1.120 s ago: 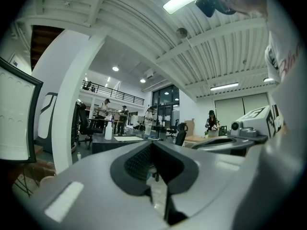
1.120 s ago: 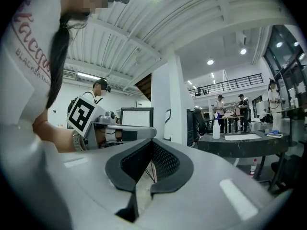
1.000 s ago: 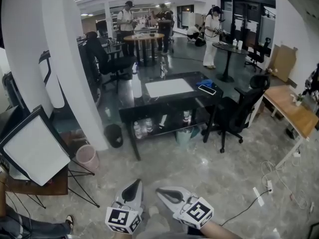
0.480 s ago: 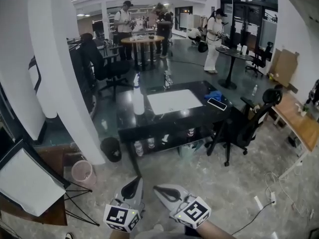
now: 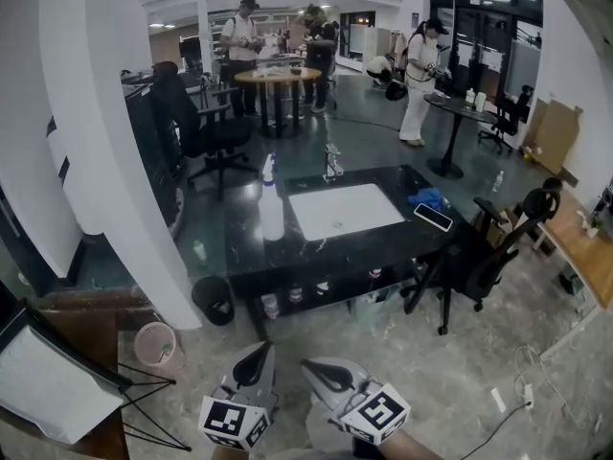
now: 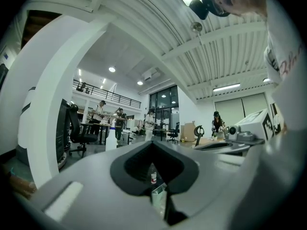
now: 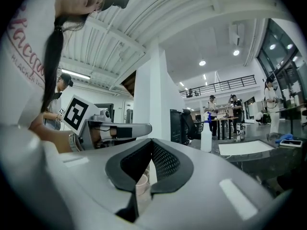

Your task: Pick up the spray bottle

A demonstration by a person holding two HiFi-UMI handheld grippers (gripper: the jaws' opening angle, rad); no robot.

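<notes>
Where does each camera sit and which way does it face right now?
Head view: on the head, facing forward-down at black table, spray bottle; left claw, right claw at bottom.
Left gripper view: on left claw, level toward the table; shut jaws, shirt show.
Right gripper view: on right claw, level toward the table; shut jaws, shirt show.
Shared: both gripper views catch the spray bottle.

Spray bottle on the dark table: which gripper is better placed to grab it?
Left, narrowly. The spray bottle stands at the left end of the table, more in line with the left gripper than the right gripper. Both are shut and far from it.
</notes>
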